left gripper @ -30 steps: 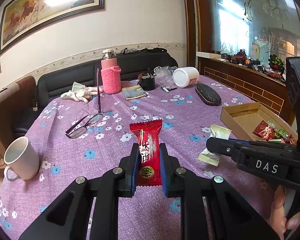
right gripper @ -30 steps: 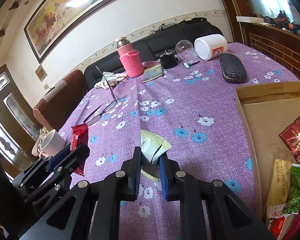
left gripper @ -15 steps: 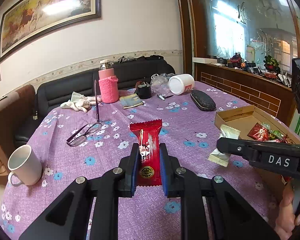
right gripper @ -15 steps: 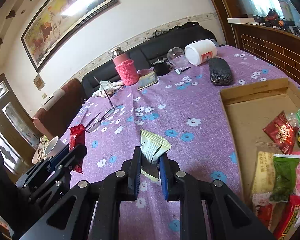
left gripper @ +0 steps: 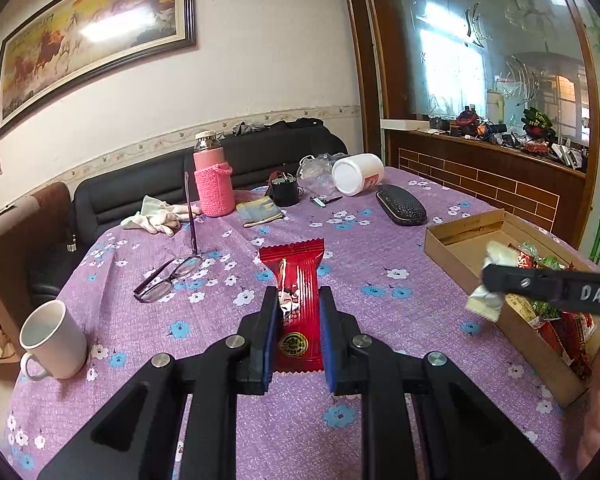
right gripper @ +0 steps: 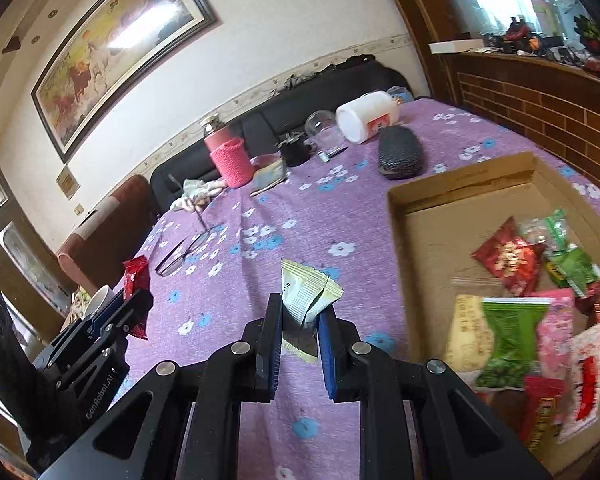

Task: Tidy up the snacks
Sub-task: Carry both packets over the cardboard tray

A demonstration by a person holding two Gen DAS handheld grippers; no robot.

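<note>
My left gripper (left gripper: 298, 308) is shut on a long red snack packet (left gripper: 296, 300), held above the purple flowered tablecloth (left gripper: 380, 256). My right gripper (right gripper: 299, 318) is shut on a crumpled pale green-white snack packet (right gripper: 308, 294), lifted off the cloth. In the left wrist view that pale packet (left gripper: 488, 300) hangs at the near left edge of the cardboard box (left gripper: 460, 236). The box (right gripper: 428, 208) lies open to the right and holds several snack packets (right gripper: 512, 256). The left gripper with its red packet (right gripper: 136, 276) shows at the left of the right wrist view.
A white mug (left gripper: 52, 340) stands near the left table edge, with eyeglasses (left gripper: 168, 276) beyond it. Farther back are a pink bottle (left gripper: 212, 184), a black glasses case (left gripper: 400, 208), a tipped white jar (left gripper: 358, 172), a black cup (left gripper: 284, 192) and gloves (left gripper: 156, 220). A black sofa lines the far side.
The right gripper has carried the pale packet rightward and slightly up, from over the cloth to the box's edge. The left gripper has kept its red packet almost still.
</note>
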